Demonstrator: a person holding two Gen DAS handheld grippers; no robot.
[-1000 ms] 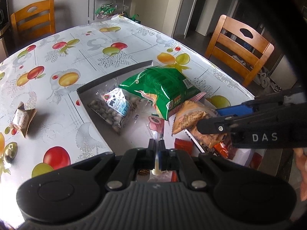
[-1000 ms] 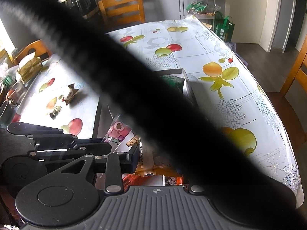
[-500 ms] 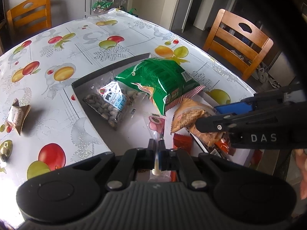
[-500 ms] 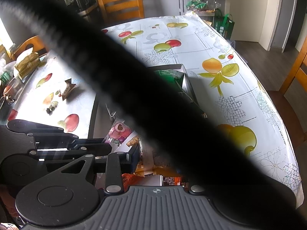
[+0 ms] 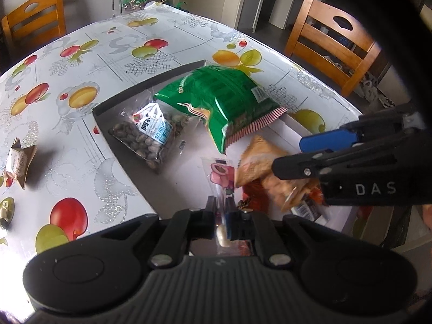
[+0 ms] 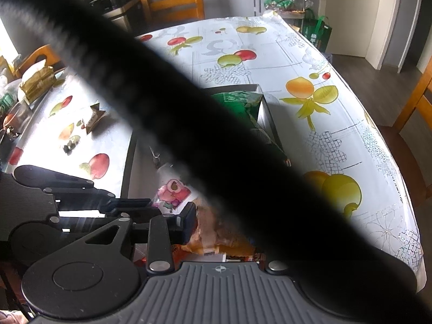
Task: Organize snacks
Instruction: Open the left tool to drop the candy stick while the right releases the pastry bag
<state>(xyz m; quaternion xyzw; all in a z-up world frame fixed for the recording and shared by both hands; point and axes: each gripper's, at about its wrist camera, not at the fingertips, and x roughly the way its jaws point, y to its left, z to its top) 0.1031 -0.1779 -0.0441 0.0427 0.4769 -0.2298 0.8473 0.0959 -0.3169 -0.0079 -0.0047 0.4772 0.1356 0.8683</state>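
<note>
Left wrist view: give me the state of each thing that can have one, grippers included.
Left gripper: shut on the clear packet, pinching its near end.
Right gripper: jaws opening, over the orange bag.
Green bag: sealed, lying in the box, one end over its white edge.
Seed bag: sealed, flat in the box.
Box: open, no lid on it.
Small wrapped sweet: on the tablecloth, outside the box.
</note>
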